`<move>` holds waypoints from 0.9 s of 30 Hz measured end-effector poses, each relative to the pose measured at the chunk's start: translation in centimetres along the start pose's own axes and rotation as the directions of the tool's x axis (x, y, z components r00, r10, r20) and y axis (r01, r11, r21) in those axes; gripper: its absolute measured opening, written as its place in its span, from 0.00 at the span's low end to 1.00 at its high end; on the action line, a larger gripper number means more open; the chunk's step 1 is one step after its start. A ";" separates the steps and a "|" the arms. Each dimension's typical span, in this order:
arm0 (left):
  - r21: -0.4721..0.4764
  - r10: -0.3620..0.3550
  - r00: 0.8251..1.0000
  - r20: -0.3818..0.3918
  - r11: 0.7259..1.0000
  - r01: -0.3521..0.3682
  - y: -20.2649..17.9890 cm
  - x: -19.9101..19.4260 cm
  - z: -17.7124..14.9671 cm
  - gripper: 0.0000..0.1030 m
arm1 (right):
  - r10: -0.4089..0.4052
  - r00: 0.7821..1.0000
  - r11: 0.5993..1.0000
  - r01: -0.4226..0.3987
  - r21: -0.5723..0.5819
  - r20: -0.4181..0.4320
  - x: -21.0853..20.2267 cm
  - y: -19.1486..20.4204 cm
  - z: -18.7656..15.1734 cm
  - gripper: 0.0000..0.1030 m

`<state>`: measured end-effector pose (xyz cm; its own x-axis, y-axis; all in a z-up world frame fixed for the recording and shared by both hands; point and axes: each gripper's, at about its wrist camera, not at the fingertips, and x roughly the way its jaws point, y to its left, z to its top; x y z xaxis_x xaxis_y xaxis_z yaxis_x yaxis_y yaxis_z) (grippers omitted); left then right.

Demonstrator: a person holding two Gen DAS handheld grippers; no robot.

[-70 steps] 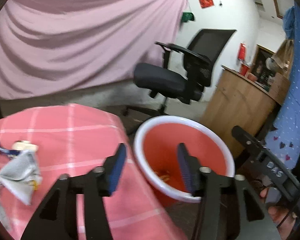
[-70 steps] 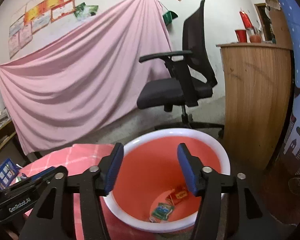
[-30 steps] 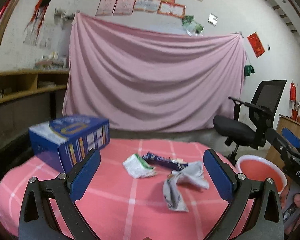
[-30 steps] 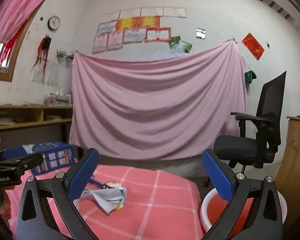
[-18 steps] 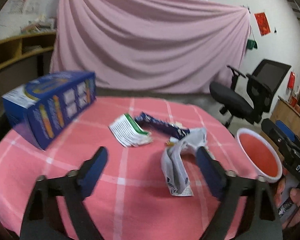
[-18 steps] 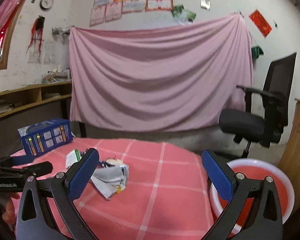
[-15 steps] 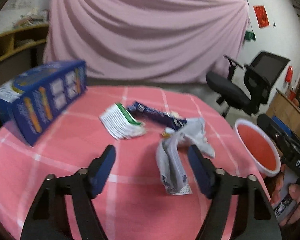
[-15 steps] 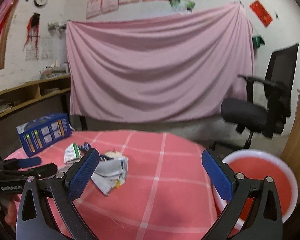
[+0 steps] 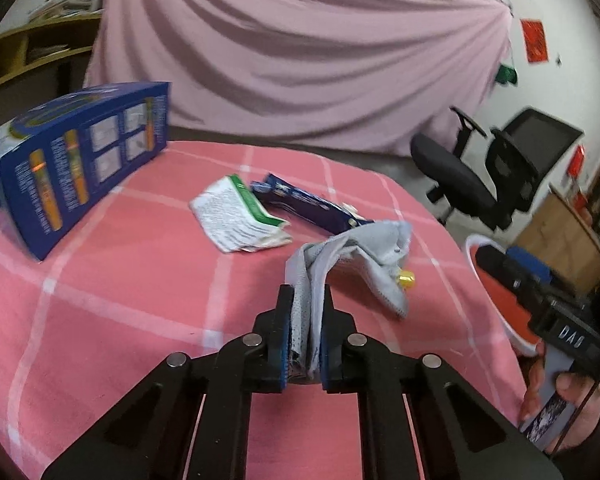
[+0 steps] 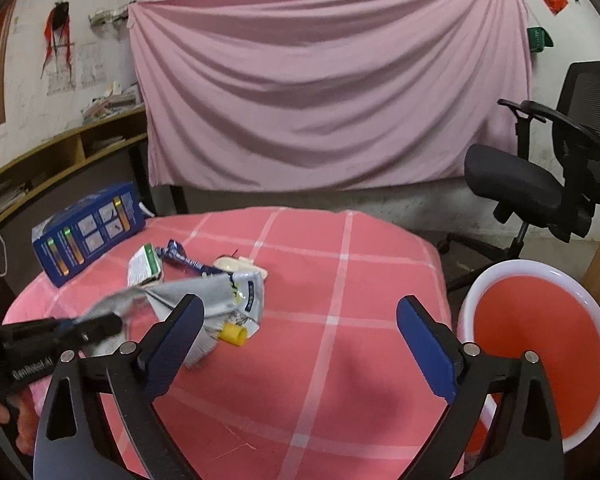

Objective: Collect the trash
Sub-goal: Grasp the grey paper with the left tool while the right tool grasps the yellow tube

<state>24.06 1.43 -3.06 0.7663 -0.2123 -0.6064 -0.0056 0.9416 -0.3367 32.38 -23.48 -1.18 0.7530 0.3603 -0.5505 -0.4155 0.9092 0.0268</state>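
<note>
A crumpled silver wrapper (image 9: 364, 256) lies on the pink checked tablecloth (image 9: 120, 280). My left gripper (image 9: 304, 304) is closing, and its pads press on the wrapper's near end. In the right wrist view the same wrapper (image 10: 220, 292) stretches from the left gripper (image 10: 96, 326) toward a yellow cap (image 10: 234, 334). My right gripper (image 10: 300, 302) hovers over the cloth, wide but starting to close, with nothing between its pads. A green-and-white packet (image 9: 240, 216) and a dark blue wrapper (image 9: 308, 208) lie behind. The red basin (image 10: 540, 268) stands off the table's right edge.
A blue carton (image 9: 72, 156) lies at the table's far left. A small white object (image 10: 240, 266) sits behind the silver wrapper. A black office chair (image 10: 540, 184) stands behind the basin, and a pink sheet hangs on the back wall.
My left gripper dropped toward the table and closed from wide open onto the silver wrapper. The right gripper tilted down over the table, staying wide.
</note>
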 end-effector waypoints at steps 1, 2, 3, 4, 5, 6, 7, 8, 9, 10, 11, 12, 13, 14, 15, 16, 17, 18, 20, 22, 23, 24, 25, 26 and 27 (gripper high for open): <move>-0.013 0.007 1.000 0.011 1.000 -0.007 0.3 -0.2 0.0 0.08 | 0.005 1.000 1.000 -0.005 -0.003 -0.009 0.2 0.0 0.0 0.93; -0.029 0.019 1.000 0.021 0.999 -0.018 0.5 -0.5 0.0 0.08 | 0.014 1.000 1.000 -0.014 -0.006 -0.025 0.5 0.0 0.0 0.92; -0.044 0.034 0.999 0.030 0.998 -0.033 0.8 -0.7 0.0 0.08 | 0.025 0.999 1.000 -0.026 -0.008 -0.044 0.8 0.1 -0.1 0.87; -0.056 0.046 0.998 0.033 0.997 -0.044 1.0 -0.7 0.0 0.08 | 0.034 0.998 0.999 -0.035 -0.010 -0.059 1.1 0.2 -0.1 0.83; -0.071 0.059 0.998 0.035 0.996 -0.056 1.3 -0.8 0.0 0.08 | 0.045 0.995 0.999 -0.047 -0.014 -0.084 1.6 0.3 -0.1 0.83; -0.083 0.069 0.997 0.037 0.994 -0.065 1.6 -0.9 -0.1 0.08 | 0.056 0.992 0.998 -0.058 -0.018 -0.111 2.2 0.4 -0.2 0.82; -0.098 0.082 0.996 0.038 0.992 -0.078 2.0 -1.0 -0.1 0.08 | 0.060 0.990 0.998 -0.063 -0.020 -0.128 2.5 0.6 -0.2 0.79; -0.110 0.092 0.995 0.035 0.990 -0.087 2.3 -1.0 -0.2 0.08 | 0.064 0.986 0.997 -0.068 -0.024 -0.153 3.0 0.8 -0.2 0.76; -0.122 0.101 0.994 0.032 0.988 -0.097 2.5 -1.0 -0.2 0.08 | 0.065 0.983 0.997 -0.071 -0.027 -0.174 3.5 1.0 -0.2 0.72; -0.130 0.107 0.994 0.030 0.986 -0.102 2.5 -0.9 0.0 0.08 | 0.065 0.980 0.997 -0.071 -0.028 -0.186 3.8 1.1 -0.2 0.72; -0.138 0.108 0.994 0.029 0.985 -0.103 2.6 -1.0 -0.1 0.08 | 0.064 0.978 0.997 -0.071 -0.027 -0.201 4.2 1.3 -0.2 0.72; -0.141 0.111 0.993 0.030 0.984 -0.106 2.7 -1.1 -0.1 0.08 | 0.067 0.976 0.997 -0.074 -0.025 -0.209 4.4 1.4 -0.3 0.72; -0.142 0.115 0.993 0.032 0.984 -0.109 2.6 -1.2 -0.2 0.08 | 0.079 0.974 0.996 -0.085 -0.019 -0.213 4.5 1.6 -0.2 0.72; -0.141 0.115 0.993 0.033 0.984 -0.109 2.6 -1.2 -0.2 0.08 | 0.100 0.972 0.995 -0.104 -0.009 -0.214 4.7 1.7 -0.1 0.72; -0.141 0.116 0.993 0.033 0.984 -0.110 2.7 -1.3 -0.2 0.08 | 0.114 0.970 0.993 -0.117 -0.001 -0.217 4.8 2.0 -0.1 0.72; -0.143 0.115 0.993 0.033 0.984 -0.109 2.7 -1.3 -0.2 0.08 | 0.120 0.968 0.992 -0.122 0.003 -0.221 5.0 2.2 0.0 0.72; -0.143 0.114 0.993 0.033 0.984 -0.108 2.8 -1.4 -0.3 0.08 | 0.122 0.966 0.992 -0.124 0.004 -0.230 5.3 2.5 -0.1 0.72; -0.143 0.113 0.993 0.032 0.984 -0.107 2.8 -1.3 -0.3 0.08 | 0.119 0.964 0.993 -0.122 0.002 -0.240 5.6 2.7 -0.1 0.71; -0.144 0.113 0.993 0.032 0.984 -0.107 2.7 -1.3 -0.3 0.08 | 0.103 0.959 0.994 -0.111 -0.013 -0.265 6.2 3.3 -0.1 0.65; -0.144 0.112 0.993 0.032 0.984 -0.106 2.6 -1.2 -0.2 0.08 | 0.087 0.955 0.995 -0.098 -0.028 -0.285 6.7 3.6 -0.2 0.46; -0.142 0.112 0.993 0.032 0.984 -0.106 2.6 -1.2 -0.2 0.08 | 0.081 0.953 0.995 -0.094 -0.031 -0.292 6.8 3.6 -0.3 0.43; -0.141 0.112 0.993 0.031 0.984 -0.107 2.6 -1.2 -0.3 0.08 | 0.080 0.952 0.995 -0.093 -0.030 -0.294 6.8 3.5 -0.3 0.38; -0.140 0.113 0.993 0.031 0.984 -0.108 2.5 -1.3 -0.3 0.08 | 0.083 0.953 0.995 -0.095 -0.027 -0.293 6.8 3.5 -0.3 0.31; -0.138 0.114 0.993 0.032 0.985 -0.109 2.5 -1.3 -0.3 0.08 | 0.086 0.953 0.995 -0.098 -0.025 -0.292 6.7 3.4 -0.4 0.28; -0.135 0.114 0.993 0.034 0.985 -0.109 2.4 -1.3 -0.3 0.08 | 0.091 0.952 0.995 -0.102 -0.023 -0.291 6.6 3.4 -0.4 0.28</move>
<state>22.80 3.87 -3.27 0.7819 -0.0945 -0.6162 -0.1752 0.9153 -0.3627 35.72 -18.11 -5.08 0.5310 0.3650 -0.7647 -0.5019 0.8626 0.0632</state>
